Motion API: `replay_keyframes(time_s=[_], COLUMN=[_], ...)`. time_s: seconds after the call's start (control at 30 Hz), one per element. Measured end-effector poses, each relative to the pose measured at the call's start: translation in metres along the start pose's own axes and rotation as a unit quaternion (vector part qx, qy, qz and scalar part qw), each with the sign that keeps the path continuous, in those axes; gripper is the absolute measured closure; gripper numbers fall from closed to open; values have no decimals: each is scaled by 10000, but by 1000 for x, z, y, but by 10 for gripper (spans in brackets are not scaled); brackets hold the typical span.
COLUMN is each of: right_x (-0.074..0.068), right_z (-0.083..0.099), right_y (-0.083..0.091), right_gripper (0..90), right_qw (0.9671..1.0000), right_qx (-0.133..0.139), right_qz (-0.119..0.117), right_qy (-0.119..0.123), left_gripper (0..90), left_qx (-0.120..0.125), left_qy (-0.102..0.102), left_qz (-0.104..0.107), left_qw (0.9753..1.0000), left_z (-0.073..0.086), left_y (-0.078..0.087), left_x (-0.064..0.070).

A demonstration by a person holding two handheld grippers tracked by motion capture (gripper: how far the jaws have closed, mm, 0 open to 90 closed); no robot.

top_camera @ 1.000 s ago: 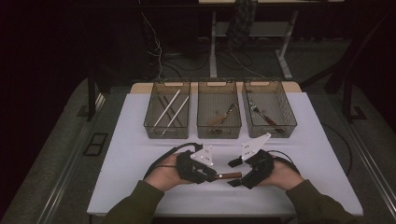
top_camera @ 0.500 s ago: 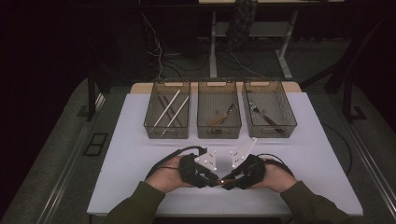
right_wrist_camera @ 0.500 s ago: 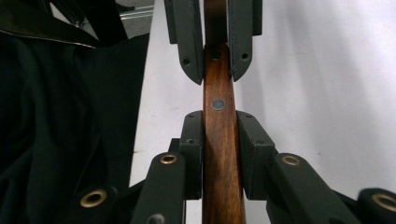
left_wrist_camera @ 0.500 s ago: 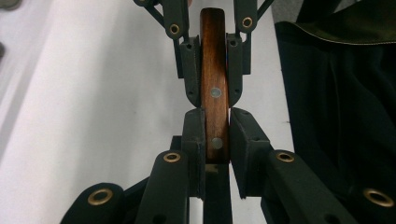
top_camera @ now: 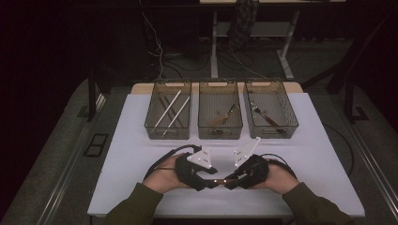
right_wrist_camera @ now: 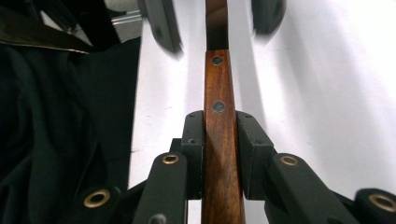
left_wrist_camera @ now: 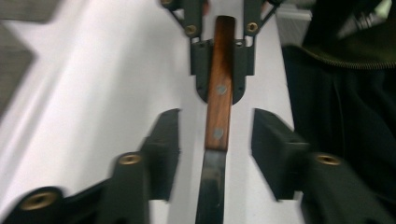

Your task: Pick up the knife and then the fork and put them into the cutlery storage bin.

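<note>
Passing the wooden-handled knife (left_wrist_camera: pixel 219 88) from one hand to the other, we have the right tongs (right_wrist_camera: pixel 219 154) clamped on its handle while the left tongs (left_wrist_camera: pixel 215 149) stand wide, one pad on each side of the spot where handle meets dark blade, not touching. The knife hangs level just above the white surface (top_camera: pixel 126 154), near its front edge, between the two hands. To do this well, we should close the left pads squarely on the handle rather than the blade, and release the right only once that grip feels firm. Farther back stand three mesh bins: the left bin (top_camera: pixel 155 125) holds pale chopsticks (top_camera: pixel 169 108), the middle bin (top_camera: pixel 202 126) a wooden-handled utensil (top_camera: pixel 224 116), the right bin (top_camera: pixel 291 123) a fork (top_camera: pixel 263 115).
</note>
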State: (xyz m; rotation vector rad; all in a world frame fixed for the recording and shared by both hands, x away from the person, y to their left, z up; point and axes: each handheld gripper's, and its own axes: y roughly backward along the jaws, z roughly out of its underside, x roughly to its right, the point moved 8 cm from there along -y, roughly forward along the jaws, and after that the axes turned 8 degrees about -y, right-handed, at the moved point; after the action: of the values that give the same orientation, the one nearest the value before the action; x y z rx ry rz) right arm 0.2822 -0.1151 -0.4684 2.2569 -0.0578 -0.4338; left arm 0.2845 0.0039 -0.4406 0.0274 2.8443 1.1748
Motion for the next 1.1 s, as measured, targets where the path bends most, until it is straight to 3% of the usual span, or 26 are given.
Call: replay_keyframes(time_s=[0.1, 0.13, 0.3, 0.4, 0.53, 0.77, 0.83, 0.93, 1.1], right_x=[6, 9, 27, 38, 52, 70, 75, 84, 99], right_z=[1, 2, 10, 16, 21, 24, 23, 21, 18], right_y=[8, 10, 27, 39, 60, 97, 108, 123, 144], right_gripper=[745, 746, 745, 745, 745, 745, 745, 745, 744], right_qw=[9997, 9995, 9968, 9934, 9880, 9731, 9687, 9609, 9470], right_qx=[86, 107, 205, 274, 491, 958, 1094, 1306, 1652], right_qz=[196, 260, 672, 935, 1203, 1655, 1762, 1919, 2098], right_qy=[-84, -106, -372, -600, -834, -1288, -1366, -1510, -1787], left_gripper=[403, 385, 302, 251, 187, 104, 61, 8, 0], left_qx=[249, 314, 548, 599, 644, 860, 889, 869, 831], left_qy=[277, 382, 870, 1146, 1423, 1695, 1754, 1798, 1823], left_qz=[-321, -526, -1240, -1479, -1661, -2013, -2064, -2095, -2092], left_qw=[9988, 9974, 9869, 9805, 9737, 9609, 9585, 9572, 9571], left_z=[8, 13, 39, 56, 75, 86, 87, 88, 88], left_y=[12, 18, 37, 43, 43, 45, 45, 43, 40], left_x=[-7, -12, -21, -21, -18, -14, -15, -17, -17])
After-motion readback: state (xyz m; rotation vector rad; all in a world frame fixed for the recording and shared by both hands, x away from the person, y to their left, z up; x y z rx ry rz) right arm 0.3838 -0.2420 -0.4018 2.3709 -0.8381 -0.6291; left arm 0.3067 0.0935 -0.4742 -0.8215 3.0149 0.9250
